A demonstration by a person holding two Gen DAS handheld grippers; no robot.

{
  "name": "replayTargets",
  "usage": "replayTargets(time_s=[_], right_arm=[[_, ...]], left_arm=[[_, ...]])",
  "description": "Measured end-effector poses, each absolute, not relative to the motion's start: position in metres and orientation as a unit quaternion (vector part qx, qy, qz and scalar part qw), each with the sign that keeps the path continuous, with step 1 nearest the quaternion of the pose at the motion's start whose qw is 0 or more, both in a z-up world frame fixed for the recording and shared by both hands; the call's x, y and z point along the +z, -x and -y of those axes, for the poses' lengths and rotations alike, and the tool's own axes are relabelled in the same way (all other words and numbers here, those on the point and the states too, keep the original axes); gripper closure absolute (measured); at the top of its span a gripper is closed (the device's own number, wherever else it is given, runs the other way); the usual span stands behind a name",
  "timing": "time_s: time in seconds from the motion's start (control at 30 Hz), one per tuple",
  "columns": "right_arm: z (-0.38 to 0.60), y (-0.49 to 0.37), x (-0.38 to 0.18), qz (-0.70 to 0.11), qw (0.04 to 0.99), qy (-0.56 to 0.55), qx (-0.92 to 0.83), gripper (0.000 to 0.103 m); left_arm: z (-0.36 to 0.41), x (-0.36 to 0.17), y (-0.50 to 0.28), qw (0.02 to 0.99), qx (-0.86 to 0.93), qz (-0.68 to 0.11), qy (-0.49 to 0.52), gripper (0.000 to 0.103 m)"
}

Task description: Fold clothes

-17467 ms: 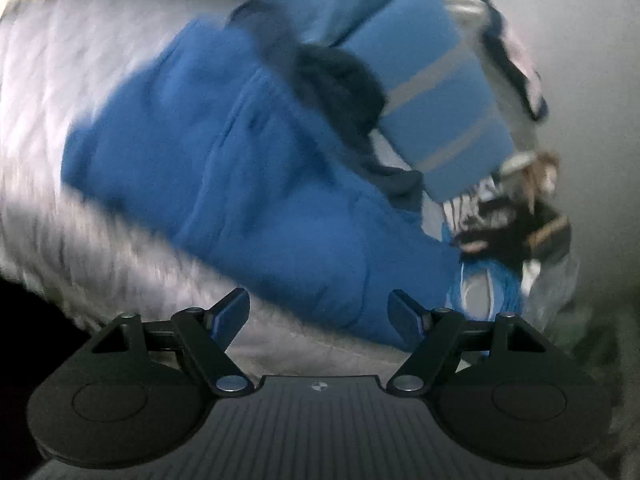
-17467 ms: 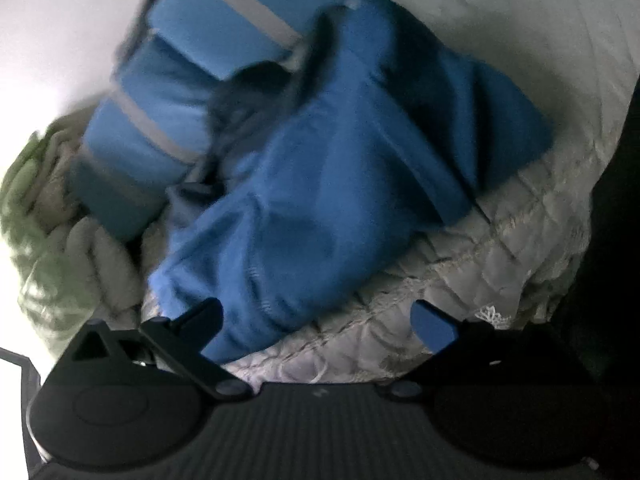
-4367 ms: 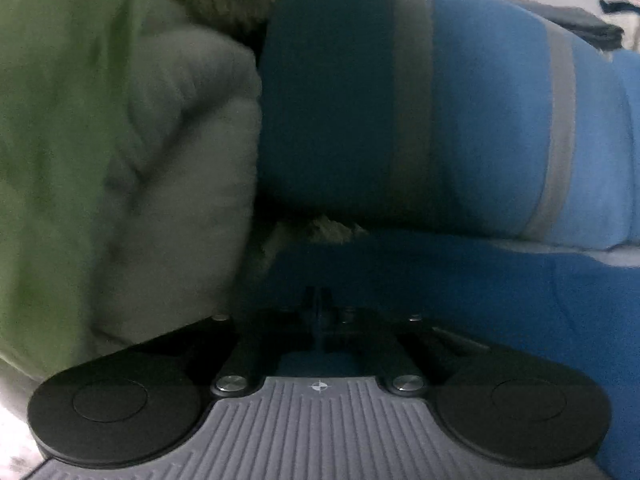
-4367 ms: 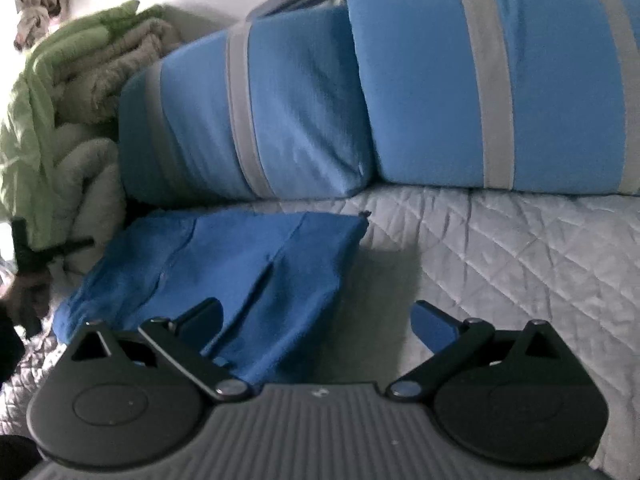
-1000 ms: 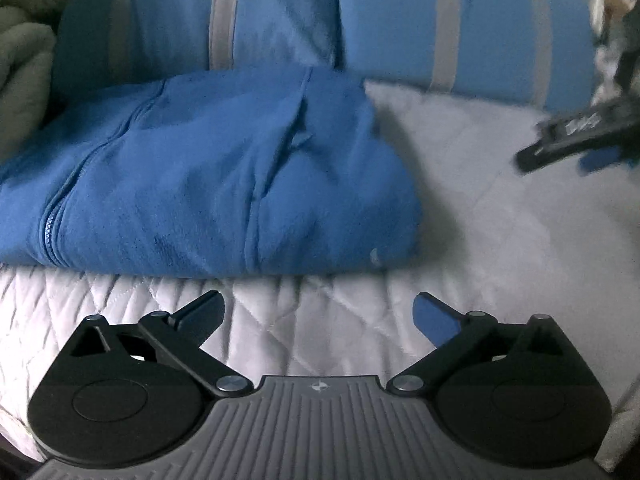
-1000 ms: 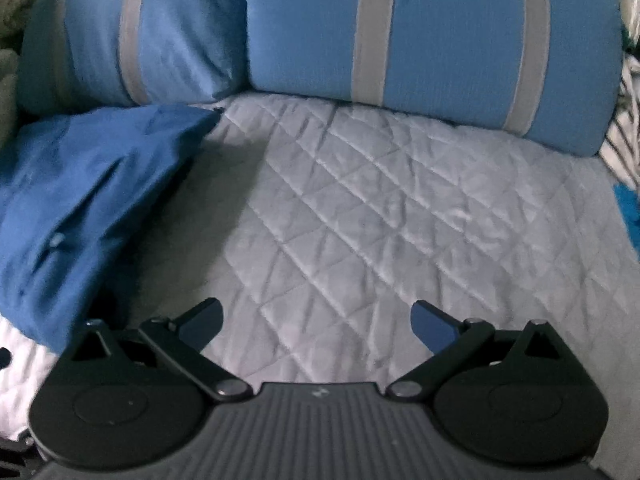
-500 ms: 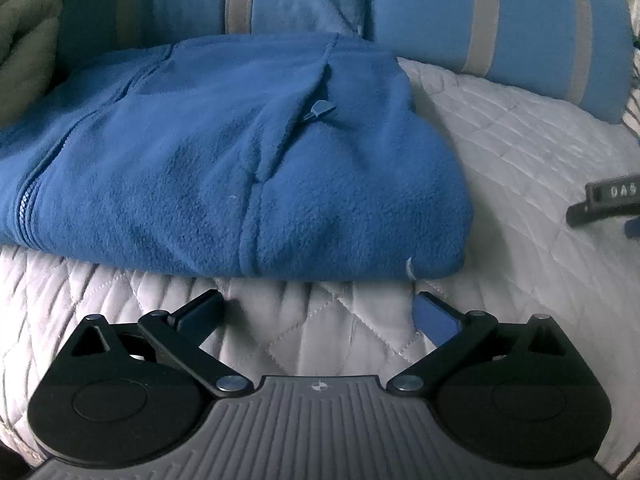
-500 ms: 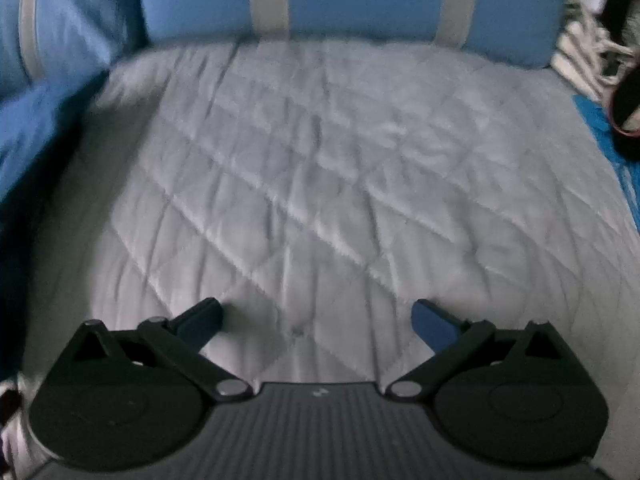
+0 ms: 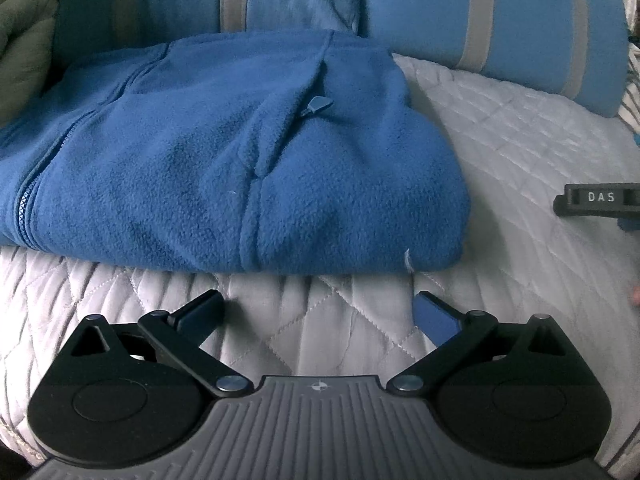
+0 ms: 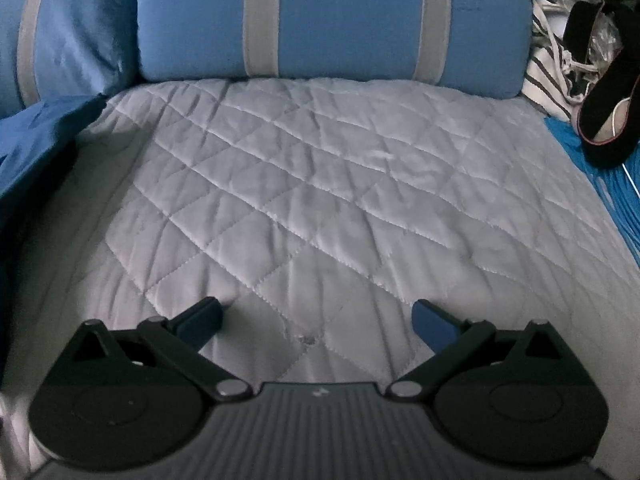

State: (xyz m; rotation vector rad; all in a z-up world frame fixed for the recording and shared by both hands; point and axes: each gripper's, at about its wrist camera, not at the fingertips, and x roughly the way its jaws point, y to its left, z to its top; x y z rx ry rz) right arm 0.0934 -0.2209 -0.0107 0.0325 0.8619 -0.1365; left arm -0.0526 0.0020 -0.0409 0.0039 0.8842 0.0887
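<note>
Both hand-held grippers empty, jaws wide: left (image 9: 318,314) low before folded fleece jacket (image 9: 240,160); right (image 10: 318,316) over quilt (image 10: 320,184).

- Both views dim, cool bluish cast, grainy noise in the dark areas.
- Left wrist view: brightest patch on the white quilt (image 9: 500,128) at right; light seems to come from that side.
- Blue fleece (image 9: 224,160) sharp enough to show pile; dark shadow line under its near edge.
- Right wrist view: quilt (image 10: 320,184) evenly lit mid-frame, falling to heavy shadow at left and bottom-left.
- My left gripper (image 9: 320,312) and right gripper (image 10: 318,314) show near-black, little detail.
- Strong fisheye bend: pillows (image 10: 332,20) bow, corners vignette black.
- Slight softness at the edges; no glare.
</note>
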Motion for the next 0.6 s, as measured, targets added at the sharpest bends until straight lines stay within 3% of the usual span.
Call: replayTargets(time_s=[0.6], right_arm=[[0.2205,-0.0869,-0.013,-0.399,0.915,-0.013,-0.06,0.0]], left_arm=[[-0.0012,-0.0407,0.0553,0.908,0.044,-0.418,-0.004,0.0]])
